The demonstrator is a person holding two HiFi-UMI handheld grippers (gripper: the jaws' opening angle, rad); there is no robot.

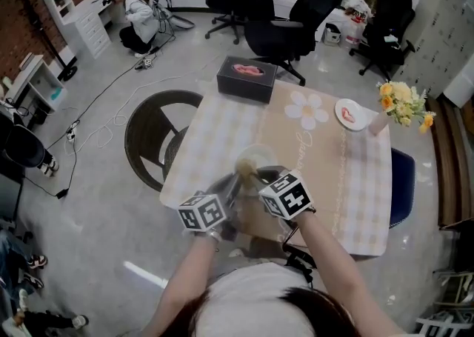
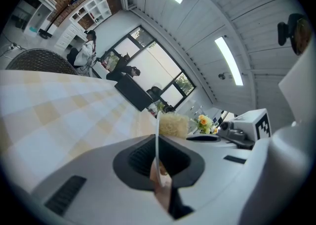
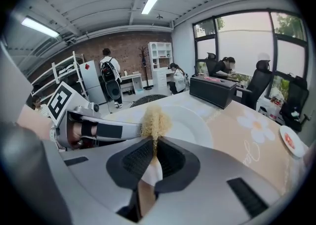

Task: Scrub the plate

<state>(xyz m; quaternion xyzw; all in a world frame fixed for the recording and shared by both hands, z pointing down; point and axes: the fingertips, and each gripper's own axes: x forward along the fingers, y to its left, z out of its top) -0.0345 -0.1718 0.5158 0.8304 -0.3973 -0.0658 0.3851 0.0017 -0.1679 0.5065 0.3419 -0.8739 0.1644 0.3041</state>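
A white plate [image 1: 257, 156] sits over the checked tablecloth [image 1: 215, 128] near the table's front. My left gripper [image 1: 228, 192] is shut on the plate's near rim; in the left gripper view the plate [image 2: 157, 135] shows edge-on between the jaws of the left gripper [image 2: 157, 158]. My right gripper [image 1: 261, 178] is shut on a yellowish scrubber [image 1: 245, 169]. In the right gripper view the scrubber [image 3: 154, 122] sticks out past the right gripper [image 3: 154, 153] and rests against the plate [image 3: 192, 126], close to the left gripper [image 3: 94, 129]. The scrubber [image 2: 173, 124] also shows behind the plate's edge.
A black box [image 1: 246, 78] stands at the table's far edge. A small plate [image 1: 352, 114] with something pink and a bunch of flowers [image 1: 404, 103] are at the far right. A wicker chair [image 1: 157, 134] stands left of the table. Office chairs and people are beyond.
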